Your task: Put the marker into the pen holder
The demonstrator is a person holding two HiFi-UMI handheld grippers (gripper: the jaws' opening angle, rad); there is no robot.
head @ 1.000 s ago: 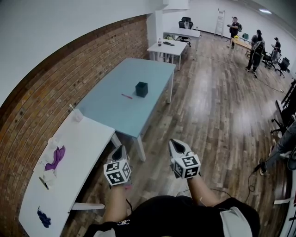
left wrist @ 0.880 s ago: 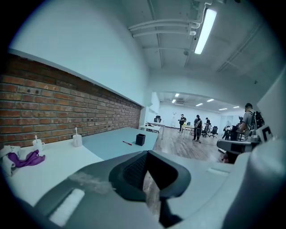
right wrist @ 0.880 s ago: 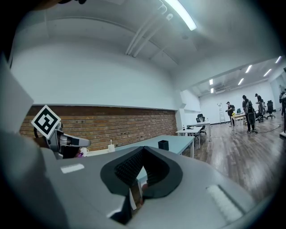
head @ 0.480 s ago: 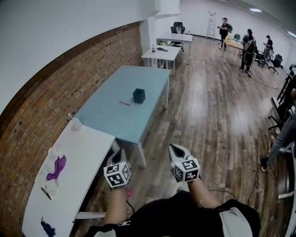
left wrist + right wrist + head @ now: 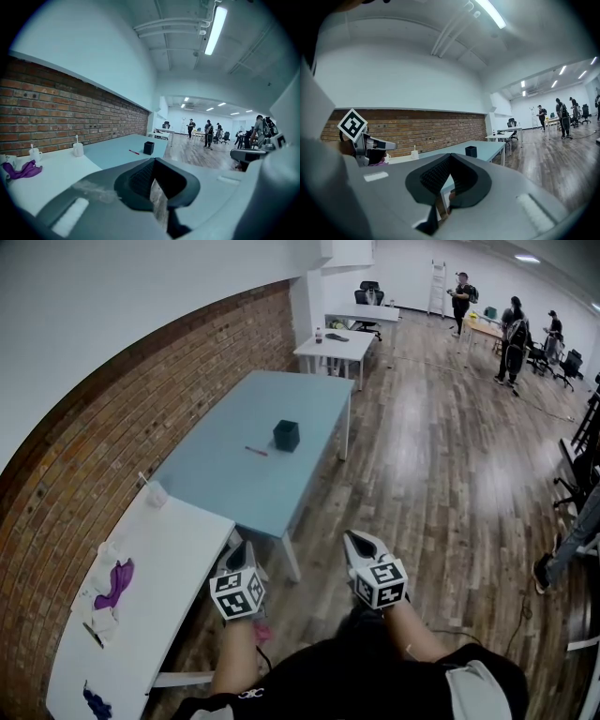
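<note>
I am at the approach step: neither tool has reached the work. My left gripper [image 5: 242, 554] has its jaws pressed together with nothing between them, and my right gripper [image 5: 361, 545] is likewise closed and empty. The red marker [image 5: 256, 450] lies flat just left of the black pen holder [image 5: 286, 435], apart from it. Both are far ahead of the grippers. The holder stands upright near the middle of a pale blue table [image 5: 300, 390].

Next, I judge, I must walk up to the holder, bring one gripper over the marker beside it, part the jaws and close them across the thin barrel. It lies low, so the pads must come down almost to the tabletop.

Nearer me than the holder stands a white table [image 5: 178, 549] with a purple cloth [image 5: 117, 579] and a cup [image 5: 156, 494]. A brick wall [image 5: 122, 418] runs left of the holder. Wooden floor [image 5: 441, 474] spreads to its right, with people [image 5: 514, 334] far beyond.
</note>
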